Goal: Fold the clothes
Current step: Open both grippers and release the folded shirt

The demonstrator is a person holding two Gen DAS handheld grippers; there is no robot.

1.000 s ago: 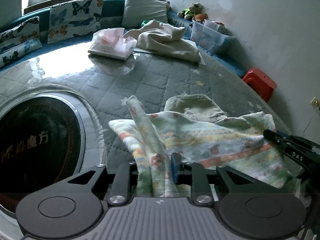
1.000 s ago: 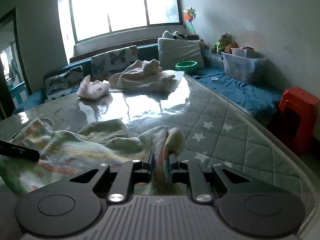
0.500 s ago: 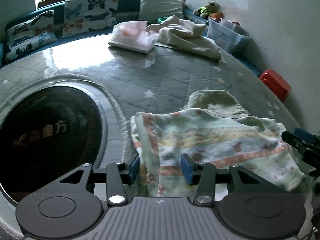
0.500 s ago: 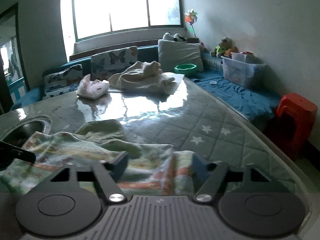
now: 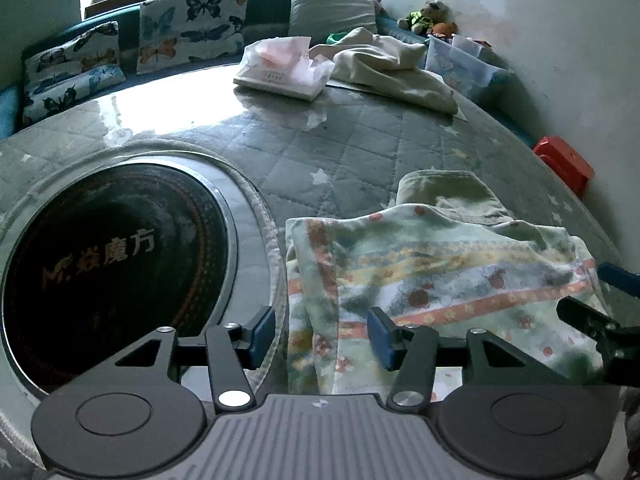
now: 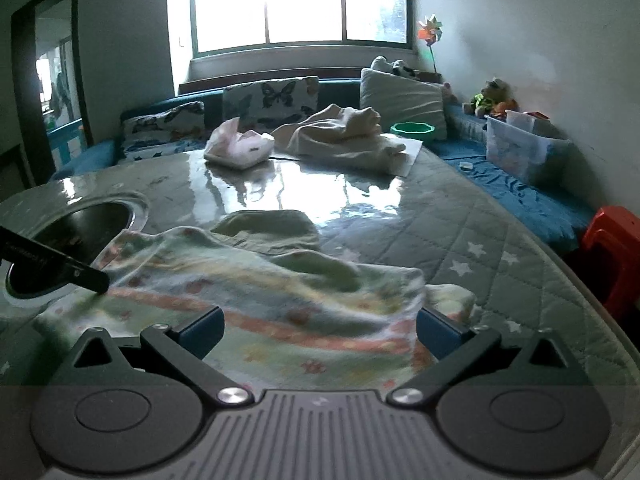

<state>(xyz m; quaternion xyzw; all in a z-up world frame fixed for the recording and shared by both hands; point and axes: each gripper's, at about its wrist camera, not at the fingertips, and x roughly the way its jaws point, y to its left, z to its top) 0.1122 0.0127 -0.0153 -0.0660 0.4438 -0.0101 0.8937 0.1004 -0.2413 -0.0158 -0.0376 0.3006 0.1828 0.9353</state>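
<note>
A patterned garment (image 5: 432,276) (image 6: 256,300), pale green with orange bands, lies spread on the quilted table, a plain green piece (image 5: 444,192) (image 6: 272,228) under its far edge. My left gripper (image 5: 322,336) hovers over the garment's left edge, its jaws still opening; the pads do not press the cloth. Over the garment's right end my right gripper (image 6: 320,330) has its jaws opening wide, with cloth lying loose below them. The right gripper's fingers (image 5: 592,320) show at the left wrist view's right edge, and a left finger (image 6: 52,260) reaches into the right wrist view.
A round black cooktop (image 5: 108,256) (image 6: 72,236) is sunk into the table left of the garment. At the far side lie a cream garment (image 5: 392,68) (image 6: 340,136) and a pink-white bag (image 5: 284,68) (image 6: 240,144). A red stool (image 5: 568,164) (image 6: 612,252) stands off the right edge.
Both grippers have let go of the garment folds they pinched and have opened. The cloth has dropped and now lies flatter on the table.
</note>
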